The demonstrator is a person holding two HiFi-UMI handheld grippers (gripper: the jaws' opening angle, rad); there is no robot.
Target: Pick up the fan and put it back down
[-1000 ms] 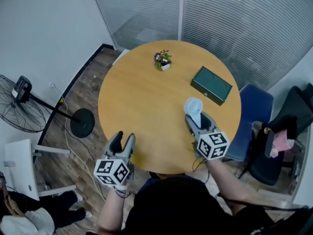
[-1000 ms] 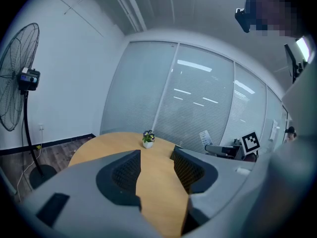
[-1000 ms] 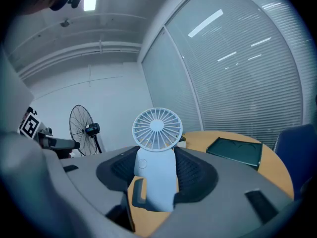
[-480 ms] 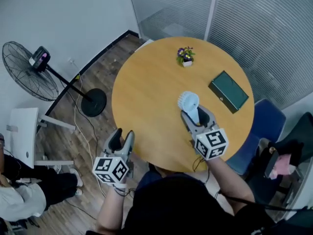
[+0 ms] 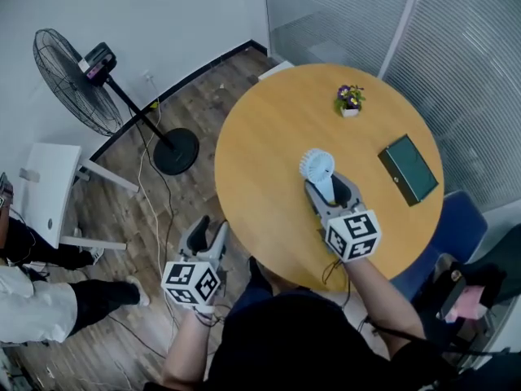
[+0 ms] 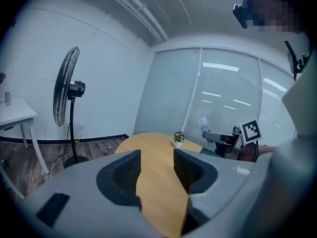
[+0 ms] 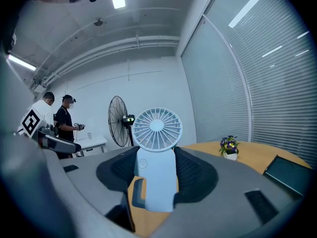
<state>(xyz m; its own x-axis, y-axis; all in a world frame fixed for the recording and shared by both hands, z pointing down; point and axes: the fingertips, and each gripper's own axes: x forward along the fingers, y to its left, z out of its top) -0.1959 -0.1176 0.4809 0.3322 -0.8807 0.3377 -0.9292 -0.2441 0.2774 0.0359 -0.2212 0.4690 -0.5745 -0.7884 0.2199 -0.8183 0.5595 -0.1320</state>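
A small pale-blue handheld fan (image 5: 317, 167) stands upright between the pads of my right gripper (image 5: 326, 187), which is shut on its handle over the middle of the round wooden table (image 5: 269, 137). In the right gripper view the fan (image 7: 157, 148) fills the gap of the right gripper (image 7: 157, 165), with its round grille above the jaws. My left gripper (image 5: 207, 233) hangs off the table's left edge over the wooden floor. Its jaws are open with nothing between them. In its own view the left gripper (image 6: 156, 167) looks across the table (image 6: 153, 148).
A small potted plant (image 5: 349, 100) and a dark green box (image 5: 409, 169) rest on the table's far side. A standing floor fan (image 5: 81, 80) and a white side table (image 5: 45, 194) are at the left. A blue chair (image 5: 456, 226) is at the right. Two people (image 7: 64, 125) stand in the distance.
Both grippers have moved left relative to the table. The right one carried the fan from near the green box towards the table's middle. The left one now hangs past the table edge.
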